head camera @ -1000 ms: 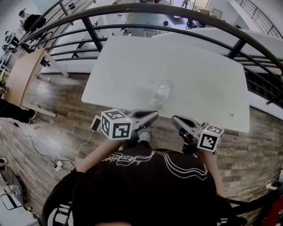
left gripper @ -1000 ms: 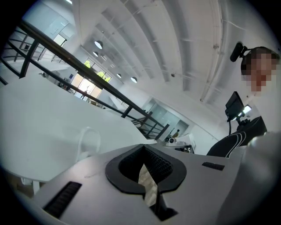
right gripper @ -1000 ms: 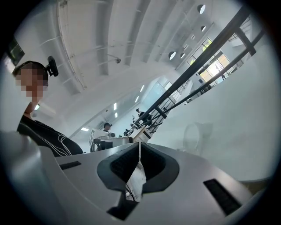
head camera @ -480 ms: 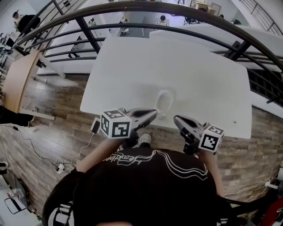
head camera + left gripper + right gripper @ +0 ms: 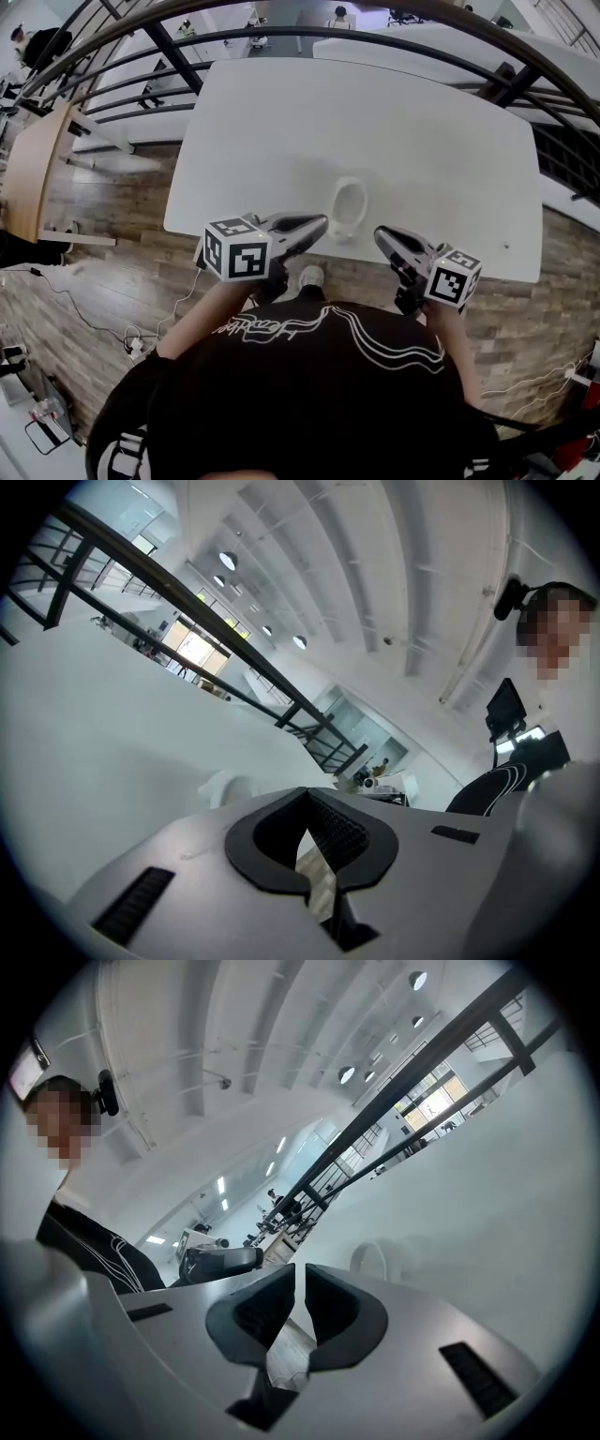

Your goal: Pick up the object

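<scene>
Two grippers sit low in the centre of the head view. The left gripper (image 5: 322,223) has its jaws closed tip to tip with nothing between them. The right gripper (image 5: 381,234) is closed as well and holds nothing. The white ring (image 5: 349,202) rests on the white table (image 5: 281,122) near its lower edge, centre frame, just above and between the two jaw tips.

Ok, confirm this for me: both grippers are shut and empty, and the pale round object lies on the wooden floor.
One thing is wrong. The pale round object lies on the white table, close to its near edge, not on the wooden floor. The head view shows this. The rest stands: the left gripper and the right gripper are both shut and empty.
</scene>
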`<state>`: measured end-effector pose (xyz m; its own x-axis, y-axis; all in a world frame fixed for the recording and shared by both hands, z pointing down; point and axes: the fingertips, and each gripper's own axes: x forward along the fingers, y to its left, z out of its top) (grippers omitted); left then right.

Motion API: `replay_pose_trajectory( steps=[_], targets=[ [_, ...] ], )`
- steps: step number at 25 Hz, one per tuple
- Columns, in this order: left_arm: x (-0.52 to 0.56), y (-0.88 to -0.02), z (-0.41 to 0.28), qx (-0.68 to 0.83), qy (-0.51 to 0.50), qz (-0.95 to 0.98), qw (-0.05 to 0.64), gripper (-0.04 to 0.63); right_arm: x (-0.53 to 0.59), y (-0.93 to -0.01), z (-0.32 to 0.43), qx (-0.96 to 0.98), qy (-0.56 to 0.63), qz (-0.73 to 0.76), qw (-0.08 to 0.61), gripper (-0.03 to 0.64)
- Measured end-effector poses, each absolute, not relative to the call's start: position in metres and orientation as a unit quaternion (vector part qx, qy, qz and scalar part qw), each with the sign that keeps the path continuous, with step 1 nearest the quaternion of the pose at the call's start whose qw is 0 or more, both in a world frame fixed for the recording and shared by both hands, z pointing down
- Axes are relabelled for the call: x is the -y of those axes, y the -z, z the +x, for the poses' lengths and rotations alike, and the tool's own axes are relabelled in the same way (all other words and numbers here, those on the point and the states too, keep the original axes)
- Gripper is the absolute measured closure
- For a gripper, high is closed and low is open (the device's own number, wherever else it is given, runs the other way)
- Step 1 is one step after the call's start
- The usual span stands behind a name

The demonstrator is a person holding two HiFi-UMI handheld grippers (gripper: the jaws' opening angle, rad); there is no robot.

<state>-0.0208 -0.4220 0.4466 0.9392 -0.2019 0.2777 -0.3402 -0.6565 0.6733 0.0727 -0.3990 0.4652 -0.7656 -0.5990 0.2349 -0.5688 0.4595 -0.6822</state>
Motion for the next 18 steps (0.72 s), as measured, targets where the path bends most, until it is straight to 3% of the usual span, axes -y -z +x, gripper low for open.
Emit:
replay_pose_trajectory(
  steps=[9, 10, 12, 18],
  targets=[
    [0.45, -0.466, -0.03, 0.156, -0.101, 0.896, 0.403, 0.588, 0.445, -0.525, 0.081, -0.827, 0.421, -0.37, -0.046, 0.597],
    [0.454, -0.468, -0.031, 0.156, -0.101, 0.895, 0.405, 0.588, 0.45, -0.532, 0.079, -0.825, 0.427, -0.367, -0.054, 0.587],
    [0.46, -0.47, -0.033, 0.157, -0.101, 0.894, 0.407, 0.588, 0.456, -0.544, 0.073, -0.822, 0.44, -0.354, -0.072, 0.48],
    [0.468, -0.471, -0.036, 0.159, -0.102, 0.893, 0.408, 0.588, 0.465, -0.57, 0.075, -0.801, 0.461, -0.367, -0.107, 0.474]
  ],
)
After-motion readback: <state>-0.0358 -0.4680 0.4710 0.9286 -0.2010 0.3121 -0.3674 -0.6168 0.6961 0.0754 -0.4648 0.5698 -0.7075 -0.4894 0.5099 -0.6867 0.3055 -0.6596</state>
